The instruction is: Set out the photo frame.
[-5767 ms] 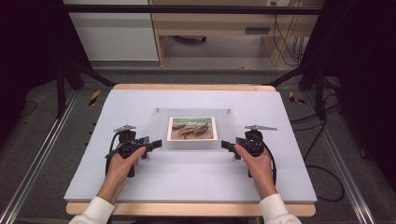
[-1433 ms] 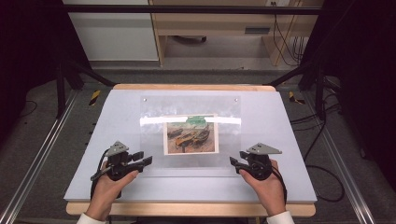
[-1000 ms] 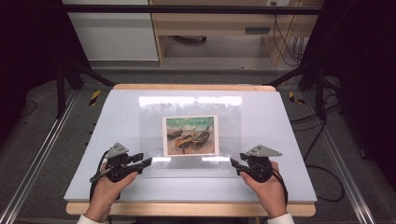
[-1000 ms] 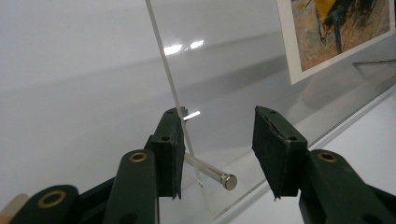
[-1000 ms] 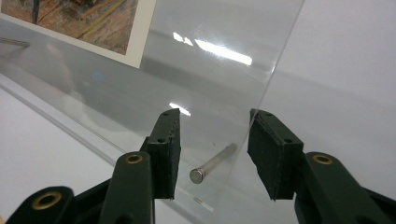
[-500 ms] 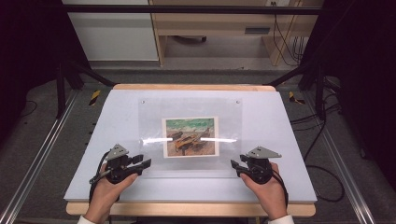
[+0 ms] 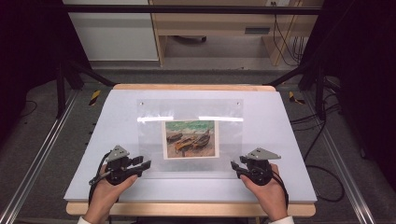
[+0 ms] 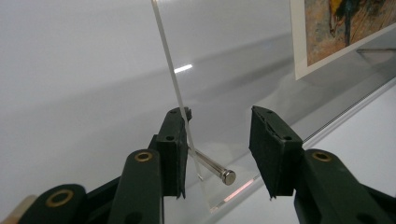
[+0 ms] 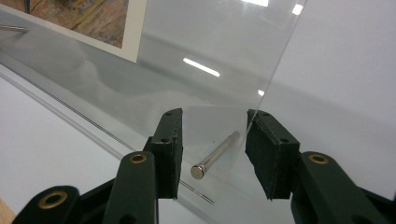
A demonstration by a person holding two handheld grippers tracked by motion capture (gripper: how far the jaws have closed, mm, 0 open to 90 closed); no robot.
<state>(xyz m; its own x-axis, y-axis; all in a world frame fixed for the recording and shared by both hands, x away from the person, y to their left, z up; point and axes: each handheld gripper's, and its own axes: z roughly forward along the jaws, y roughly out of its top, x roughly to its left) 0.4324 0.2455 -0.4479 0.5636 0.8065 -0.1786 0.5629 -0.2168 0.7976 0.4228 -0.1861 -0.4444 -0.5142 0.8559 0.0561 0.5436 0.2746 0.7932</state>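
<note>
From above, the clear panel (image 7: 190, 135) lies mid-surface over the painted print (image 7: 191, 139). Close views add metal pins (image 8: 212, 167) between jaws: left hand-held gripper (image 8: 218, 144) and right hand-held gripper (image 9: 213, 147) both spread.

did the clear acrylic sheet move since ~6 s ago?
Yes. The clear acrylic sheet was not over the print then; now it covers the print, reaching toward the table's far edge.

Bright, even overhead light falls on the white tabletop (image 7: 289, 140), while the room around it sinks into darkness. White glare streaks cross the clear acrylic sheet (image 7: 154, 135) beyond both grippers. Close up, the black jaws look sharp and the background soft.
</note>
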